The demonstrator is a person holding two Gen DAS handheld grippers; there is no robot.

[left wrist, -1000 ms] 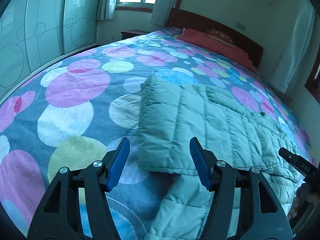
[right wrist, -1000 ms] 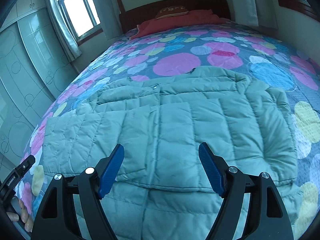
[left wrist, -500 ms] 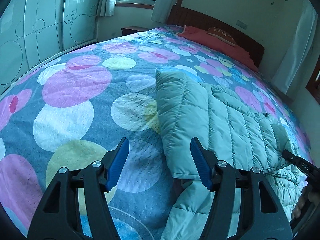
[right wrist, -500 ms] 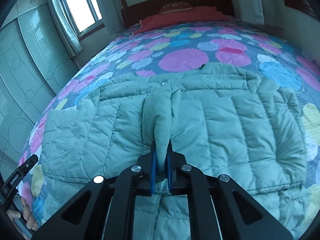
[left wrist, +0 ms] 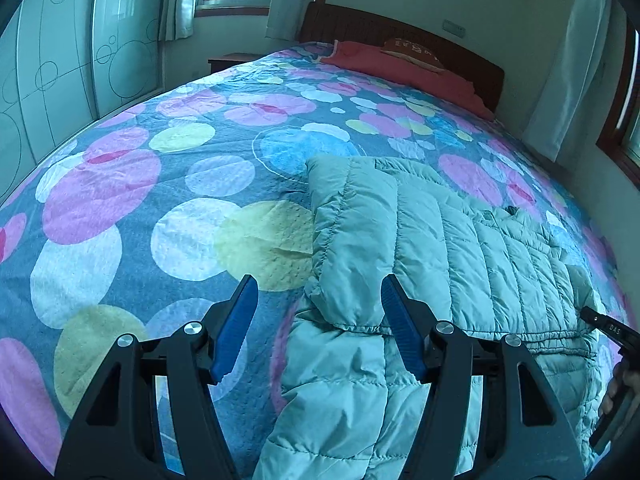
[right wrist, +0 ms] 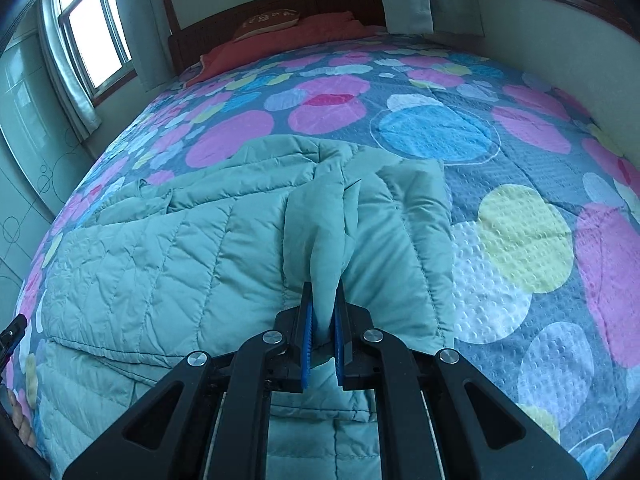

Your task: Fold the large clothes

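While pale green quilted jacket (right wrist: 168,264) lies spread on polka-dot bedspread (right wrist: 520,240), right gripper (right wrist: 322,320) pinches raised fold of jacket between blue pads; left gripper (left wrist: 316,320) hovers with jaws spread over jacket's folded edge, nothing between pads; red blanket (left wrist: 400,68) and pillow (right wrist: 266,20) by wooden headboard (left wrist: 360,28)

Left gripper (left wrist: 316,320) fingers spread wide, right gripper (right wrist: 323,320) fingers pinched together
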